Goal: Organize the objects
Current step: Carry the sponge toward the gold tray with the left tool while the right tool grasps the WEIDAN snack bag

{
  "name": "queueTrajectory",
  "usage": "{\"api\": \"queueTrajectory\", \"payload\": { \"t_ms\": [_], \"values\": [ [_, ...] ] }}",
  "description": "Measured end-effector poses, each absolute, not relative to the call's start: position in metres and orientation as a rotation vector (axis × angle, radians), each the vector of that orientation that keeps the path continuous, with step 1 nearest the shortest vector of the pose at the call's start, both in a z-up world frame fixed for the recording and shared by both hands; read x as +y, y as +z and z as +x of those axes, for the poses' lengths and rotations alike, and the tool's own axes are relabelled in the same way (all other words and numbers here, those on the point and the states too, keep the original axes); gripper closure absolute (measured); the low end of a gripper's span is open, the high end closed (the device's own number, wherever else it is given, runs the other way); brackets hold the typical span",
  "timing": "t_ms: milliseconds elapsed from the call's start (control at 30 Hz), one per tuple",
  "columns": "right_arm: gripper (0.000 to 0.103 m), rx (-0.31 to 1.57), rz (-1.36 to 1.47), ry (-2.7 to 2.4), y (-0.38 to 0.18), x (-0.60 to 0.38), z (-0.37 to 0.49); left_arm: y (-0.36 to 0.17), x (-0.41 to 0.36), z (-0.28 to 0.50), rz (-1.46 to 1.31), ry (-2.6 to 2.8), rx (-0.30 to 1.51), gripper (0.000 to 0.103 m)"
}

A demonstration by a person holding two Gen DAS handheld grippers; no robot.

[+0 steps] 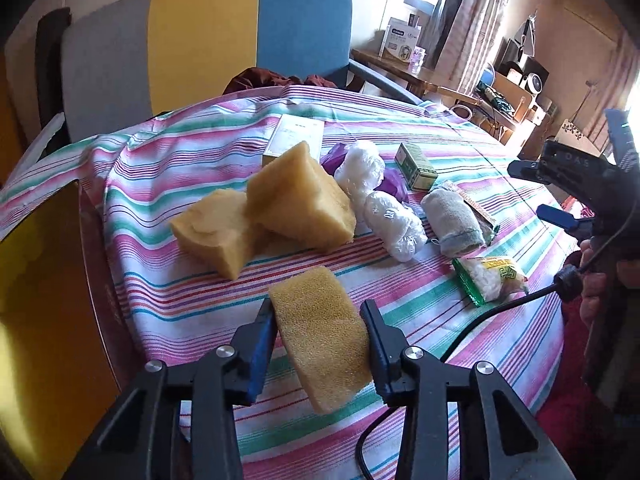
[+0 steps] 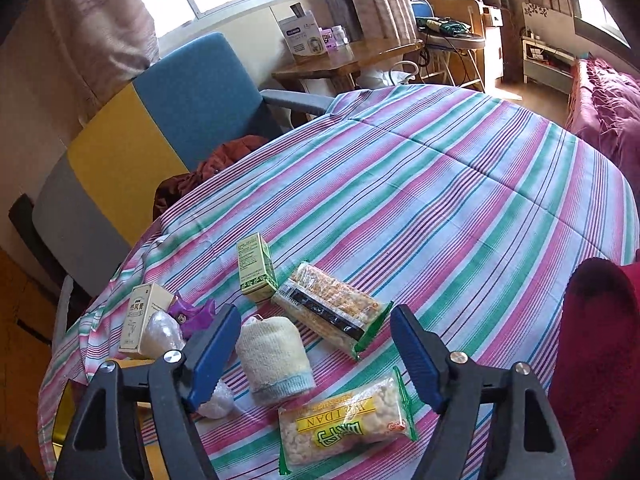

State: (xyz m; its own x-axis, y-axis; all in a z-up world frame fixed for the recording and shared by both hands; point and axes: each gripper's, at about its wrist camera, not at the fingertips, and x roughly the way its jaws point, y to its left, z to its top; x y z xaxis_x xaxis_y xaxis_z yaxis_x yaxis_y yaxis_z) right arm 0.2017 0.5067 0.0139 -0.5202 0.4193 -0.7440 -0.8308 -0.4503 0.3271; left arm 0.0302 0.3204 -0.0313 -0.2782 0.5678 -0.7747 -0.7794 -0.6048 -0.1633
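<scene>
Left tongs (image 1: 320, 330) clamped on a yellow sponge block (image 1: 320, 336), held tilted above the striped cloth (image 1: 168, 296) covering the tabletop; two larger sponge pieces (image 1: 272, 208) lie just beyond, one leaning on the other. Right tongs (image 2: 314, 344) apart and holding nothing, above a rolled cream sock (image 2: 274, 356) and a yellow snack packet (image 2: 344, 426). Nearby on the cloth: cracker packet (image 2: 332, 310), green box (image 2: 256, 266), cream box (image 2: 140, 320), and two clear plastic-wrapped bundles (image 1: 380, 200) touching end to end.
</scene>
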Motion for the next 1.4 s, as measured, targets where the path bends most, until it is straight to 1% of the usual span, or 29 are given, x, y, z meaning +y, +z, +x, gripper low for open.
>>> {"api": "queueTrajectory", "payload": {
  "t_ms": [300, 467, 533, 633, 800, 833, 1000, 1067, 1100, 1167, 1200, 1267, 1333, 1400],
  "values": [
    [0.028, 0.928, -0.885, 2.2, 0.008, 0.49, 0.173, 0.002, 0.28, 0.037, -0.97, 2.028, 0.244, 0.061],
    [0.029, 0.873, -0.939, 2.297, 0.01, 0.473, 0.157, 0.017, 0.252, 0.036, -0.936, 2.07, 0.216, 0.061],
    [0.029, 0.872, -0.93, 2.265, 0.01, 0.477, 0.161, 0.02, 0.238, 0.034, -0.924, 2.094, 0.199, 0.061],
    [0.028, 0.925, -0.916, 2.116, 0.001, 0.495, 0.176, 0.023, 0.218, 0.029, -0.927, 2.127, 0.167, 0.061],
    [0.028, 1.05, -1.024, 1.919, -0.026, 0.513, 0.19, 0.02, 0.187, 0.018, -0.957, 2.178, 0.127, 0.061],
    [0.028, 1.052, -1.042, 1.907, -0.027, 0.513, 0.189, 0.019, 0.183, 0.017, -0.96, 2.183, 0.123, 0.061],
    [0.028, 0.907, -1.092, 1.951, -0.008, 0.501, 0.187, 0.018, 0.155, 0.01, -0.971, 2.213, 0.085, 0.061],
    [0.028, 0.803, -1.17, 1.943, -0.01, 0.505, 0.178, 0.016, 0.148, 0.01, -0.979, 2.217, 0.067, 0.061],
    [0.028, 0.787, -1.218, 1.938, -0.015, 0.51, 0.173, 0.014, 0.144, 0.01, -0.983, 2.219, 0.056, 0.061],
    [0.028, 0.821, -1.301, 1.924, -0.031, 0.519, 0.169, 0.014, 0.139, 0.009, -0.987, 2.219, 0.034, 0.061],
    [0.026, 0.863, -1.328, 1.914, -0.038, 0.522, 0.17, 0.015, 0.137, 0.009, -0.986, 2.22, 0.026, 0.061],
    [0.026, 0.939, -1.355, 1.879, -0.041, 0.522, 0.178, 0.017, 0.132, 0.01, -0.978, 2.222, 0.016, 0.06],
    [0.026, 1.028, -1.401, 1.89, -0.044, 0.51, 0.187, 0.018, 0.128, 0.009, -0.976, 2.222, 0.005, 0.06],
    [0.026, 1.079, -1.46, 1.925, -0.046, 0.49, 0.193, 0.018, 0.125, 0.007, -0.979, 2.225, -0.005, 0.06]
  ]
}}
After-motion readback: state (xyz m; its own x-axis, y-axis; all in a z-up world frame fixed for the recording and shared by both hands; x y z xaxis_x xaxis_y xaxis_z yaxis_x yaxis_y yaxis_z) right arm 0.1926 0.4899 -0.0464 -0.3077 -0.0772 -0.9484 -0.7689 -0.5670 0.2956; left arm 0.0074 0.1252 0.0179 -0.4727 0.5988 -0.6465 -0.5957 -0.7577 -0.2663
